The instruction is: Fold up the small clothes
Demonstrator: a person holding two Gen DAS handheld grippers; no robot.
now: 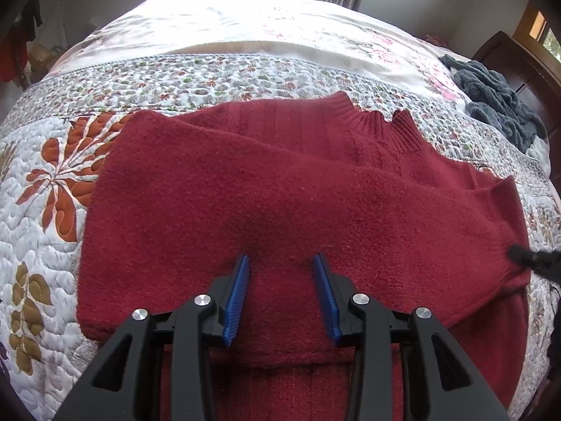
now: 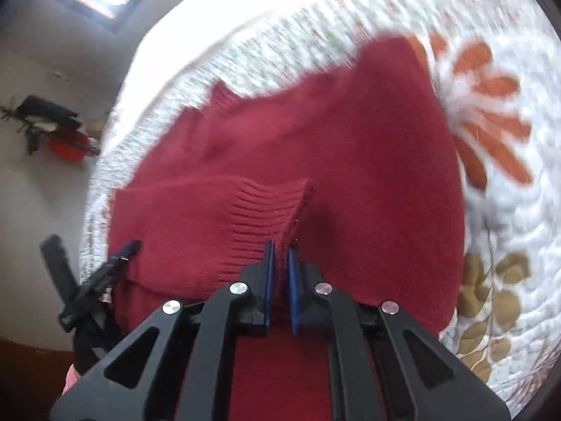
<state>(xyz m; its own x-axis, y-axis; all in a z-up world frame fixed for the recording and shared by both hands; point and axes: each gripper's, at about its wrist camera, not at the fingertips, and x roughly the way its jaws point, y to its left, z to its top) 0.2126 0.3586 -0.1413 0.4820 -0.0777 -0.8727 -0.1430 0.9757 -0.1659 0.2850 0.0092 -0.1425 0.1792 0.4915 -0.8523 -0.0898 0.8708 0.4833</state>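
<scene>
**Red sweater mid-fold: one sleeve across, second sleeve in the claw**

- Task thing: red knit sweater [image 1: 280, 189] lying on the quilted floral bed [image 1: 52, 210], filling the centre of the left wrist view; ribbed collar [image 1: 378, 119] toward the upper right of the frame.
- Done, as far as it shows: one sleeve lies diagonally across the body, from the upper left of the garment down to the right edge of the frame. The left side of the sweater looks turned in to a straight edge, though I cannot tell the layers apart.
- In hand: right claw [image 2: 280, 256], blue pads pressed nearly together, pinching the ribbed sleeve cuff [image 2: 270, 207] in the centre of the right wrist view. That view is motion-blurred, so this sleeve is likely in transit.
- Left claw [image 1: 282, 263] at lower centre, pads spread, holding nothing; it hovers over or rests on the knit, contact unclear.
- Each claw also shows at the edge of the other's view.
- Left, by my judgement: lay the held sleeve flat, then fold the body bottom to collar. Roughly the middle of this garment.
- A grey-blue fuzzy garment [image 1: 498, 98] sits crumpled at the upper right, well apart from the sweater, unfolded; possibly next.
</scene>
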